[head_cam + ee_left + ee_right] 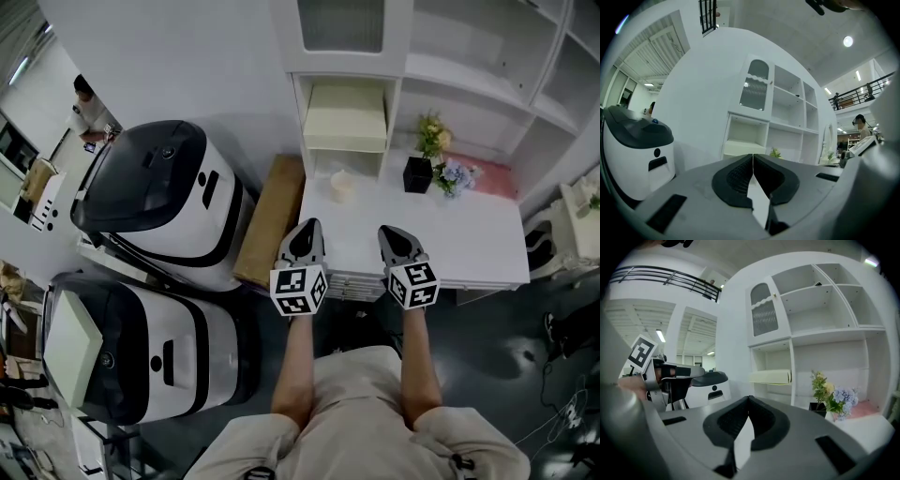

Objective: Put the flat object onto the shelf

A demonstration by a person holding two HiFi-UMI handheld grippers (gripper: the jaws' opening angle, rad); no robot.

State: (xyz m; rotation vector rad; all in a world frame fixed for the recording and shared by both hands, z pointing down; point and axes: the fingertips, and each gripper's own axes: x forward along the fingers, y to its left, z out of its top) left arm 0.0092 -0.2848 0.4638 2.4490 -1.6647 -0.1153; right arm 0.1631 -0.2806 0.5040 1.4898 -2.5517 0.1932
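Left claw (310, 225) and right claw (387, 231), both closed on nothing, side by side over the near edge of the white tabletop (469, 234). Ahead of the left claw, well apart, cream flat object (345, 117) already lying in a lower cubby of the shelf (394, 103). Probably held back because placement looks finished.
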